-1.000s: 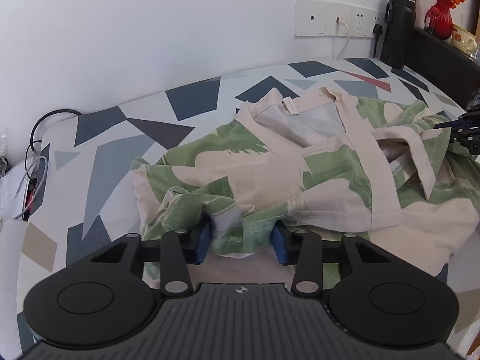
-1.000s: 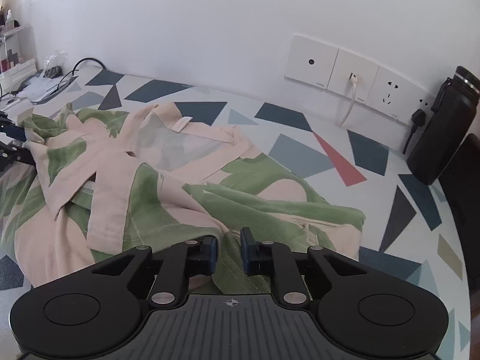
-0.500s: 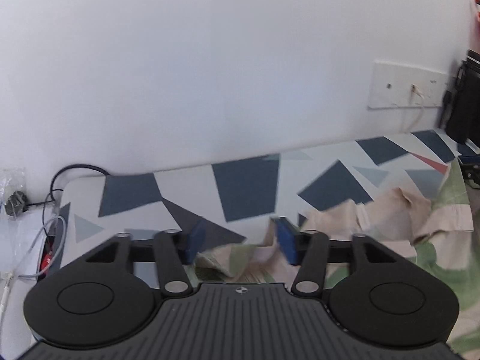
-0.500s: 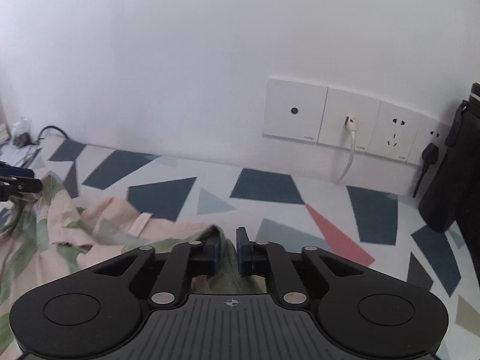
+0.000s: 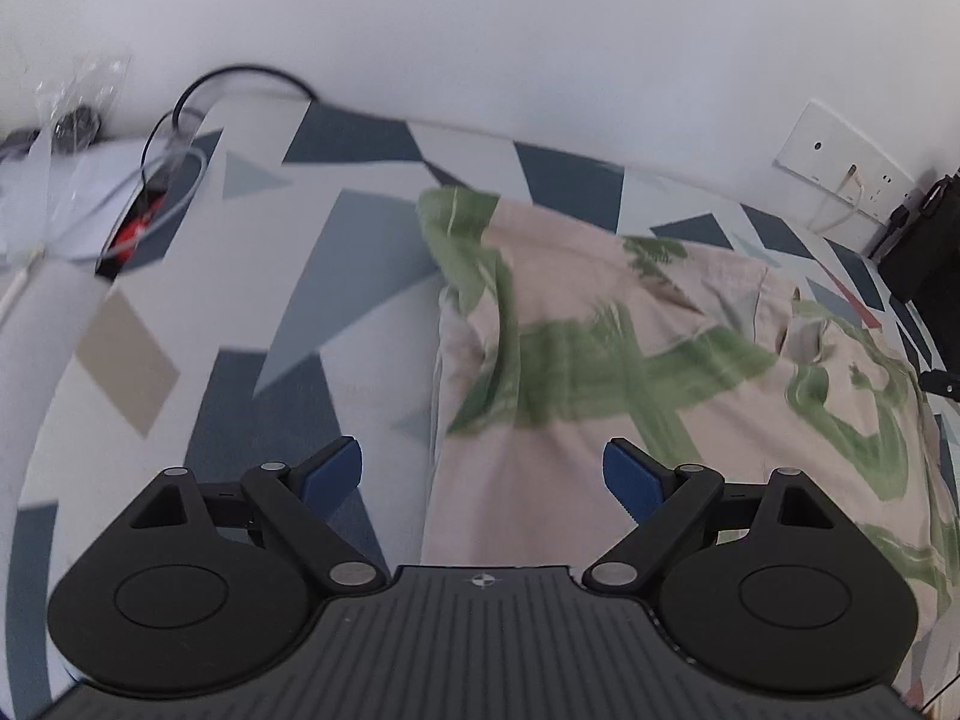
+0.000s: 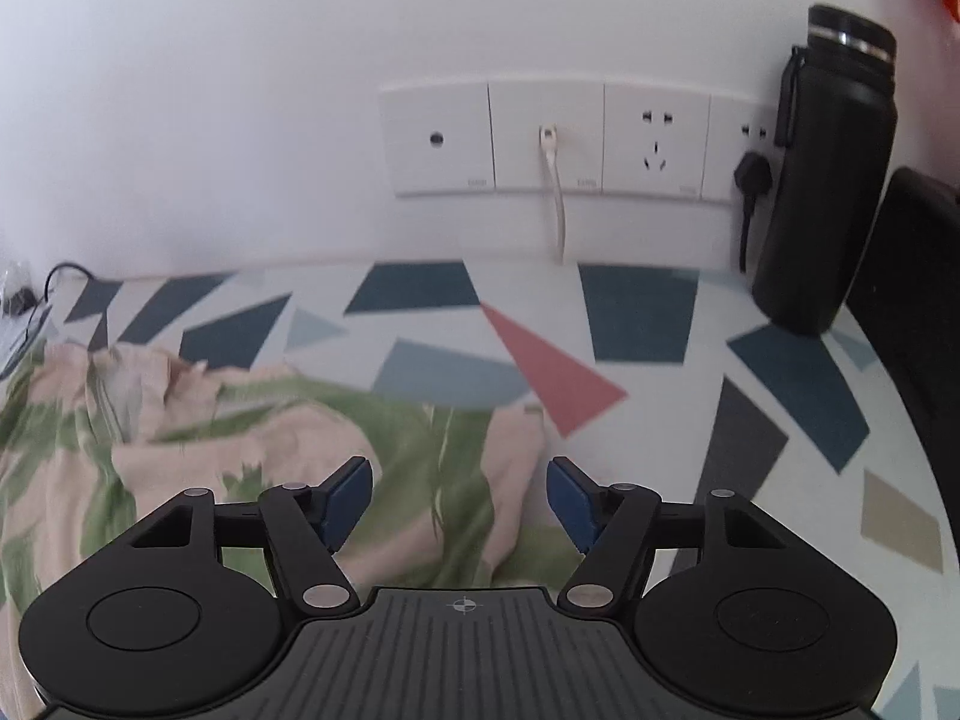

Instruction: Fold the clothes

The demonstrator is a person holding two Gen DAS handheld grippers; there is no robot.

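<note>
A second ago both my tools were clamped on bunched cloth at the near hem of the pink-and-green leaf-print cotton shirt [image 5: 630, 348]; now both have let go. My left gripper [image 5: 483, 474] has its blue pads [image 5: 333, 471] spread wide and its jaws are opening further; the shirt's left edge runs up between them from 6 toward 12 o'clock, but neither pad presses on it. The garment now lies spread flatter over the geometric-patterned tablecloth [image 5: 336, 276], filling the view from 12 round to 4 o'clock. I judge that a fold, or a flip and spread, has just been laid down and released, so the next step needs a fresh grip.

My right gripper [image 6: 459, 495] is also parting, with the shirt's right edge lying loose between the jaws at 6 o'clock and cloth trailing off to 9.

Containers: the only one I see is the tall black insulated bottle [image 6: 828, 180] standing capped at 2 o'clock by the white wall sockets [image 6: 552, 138]; I cannot tell what is inside.
</note>
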